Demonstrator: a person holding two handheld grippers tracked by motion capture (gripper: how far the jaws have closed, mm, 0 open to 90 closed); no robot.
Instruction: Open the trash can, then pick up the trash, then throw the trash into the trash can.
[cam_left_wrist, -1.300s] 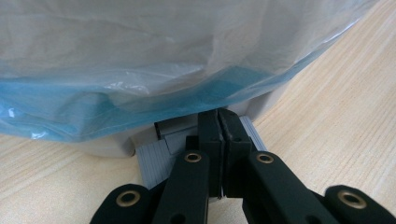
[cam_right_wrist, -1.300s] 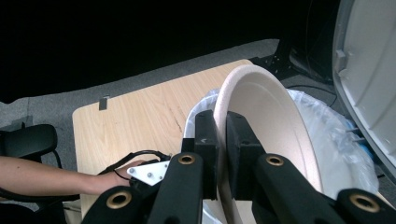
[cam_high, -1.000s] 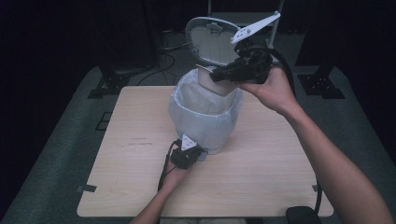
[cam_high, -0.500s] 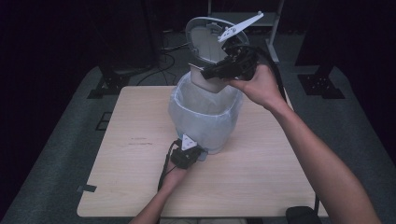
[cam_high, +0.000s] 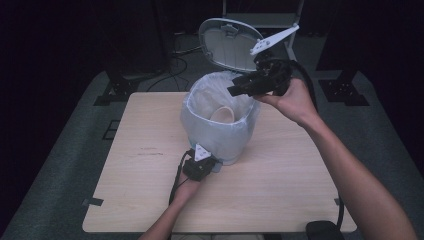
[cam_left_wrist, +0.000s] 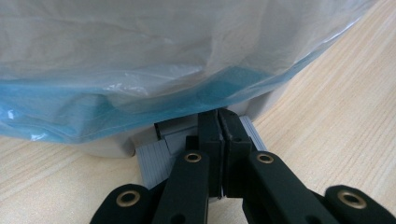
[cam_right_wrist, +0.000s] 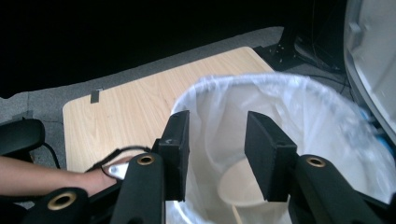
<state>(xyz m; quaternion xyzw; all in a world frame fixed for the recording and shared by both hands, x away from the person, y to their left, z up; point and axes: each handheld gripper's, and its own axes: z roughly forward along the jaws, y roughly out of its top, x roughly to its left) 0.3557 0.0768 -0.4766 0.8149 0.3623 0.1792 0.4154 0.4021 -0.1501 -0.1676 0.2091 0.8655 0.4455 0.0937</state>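
Note:
A pedal bin (cam_high: 220, 137) lined with a clear plastic bag (cam_right_wrist: 303, 107) stands mid-table, its grey lid (cam_high: 230, 45) tipped up at the back. A pale paper cup (cam_high: 223, 115) lies inside the bin, also the cup (cam_right_wrist: 236, 184) seen past my right jaws. My right gripper (cam_high: 236, 91) hovers over the bin's right rim; its jaws (cam_right_wrist: 217, 121) have just been opening and nothing is between them. My left gripper (cam_high: 214, 167) is shut, its tips (cam_left_wrist: 218, 116) resting on the grey pedal (cam_left_wrist: 156, 156) at the bin's base.
The light wooden table (cam_high: 300, 200) has bare room on both sides of the bin. A strip of tape (cam_high: 93, 202) marks its front left corner. Black stands and cables (cam_high: 125, 85) sit on the floor behind it. A dark rounded object (cam_high: 325, 230) lies at the front right edge.
The right gripper has sunk a little over the bin's mouth and its jaws have spread. The cup now lies in the bin. The left gripper has kept still on the pedal.

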